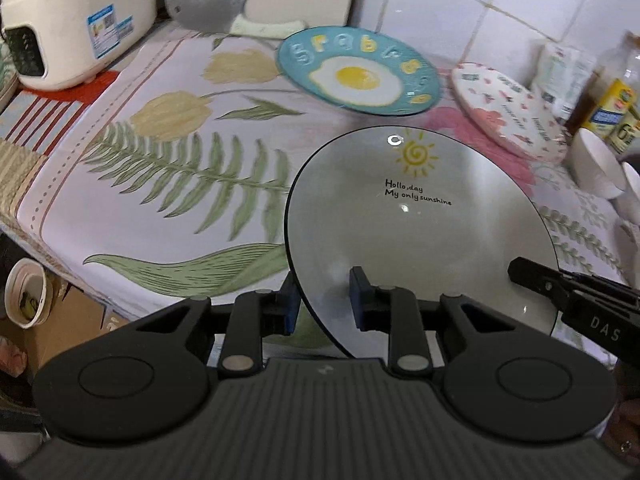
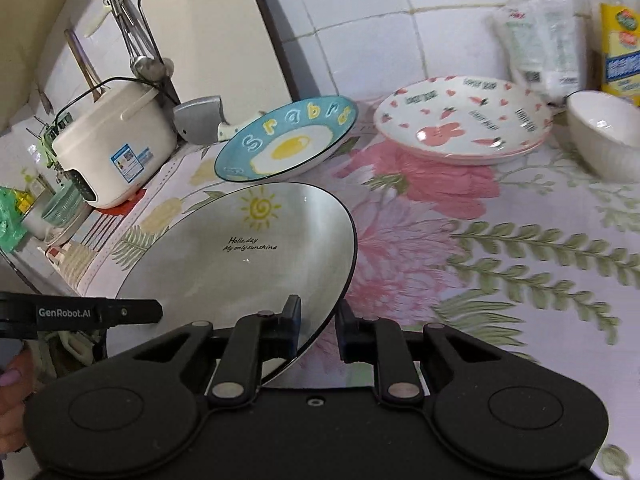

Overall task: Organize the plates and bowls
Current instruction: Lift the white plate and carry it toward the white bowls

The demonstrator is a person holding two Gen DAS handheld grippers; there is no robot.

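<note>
You see a white rice cooker [image 2: 114, 140] on the floral-clothed tabletop [image 1: 160, 200], a cleaver [image 1: 208, 2] beside it, bottles [image 2: 618, 36] against the tiled wall.

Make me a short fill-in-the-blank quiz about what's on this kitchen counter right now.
1. Both tools grip the rim of the grey plate that has a yellow ____ drawn on it.
2. The blue plate shows a fried ____.
3. The white-and-pink plate shows a pink ____.

Missing words: sun; egg; rabbit
</note>
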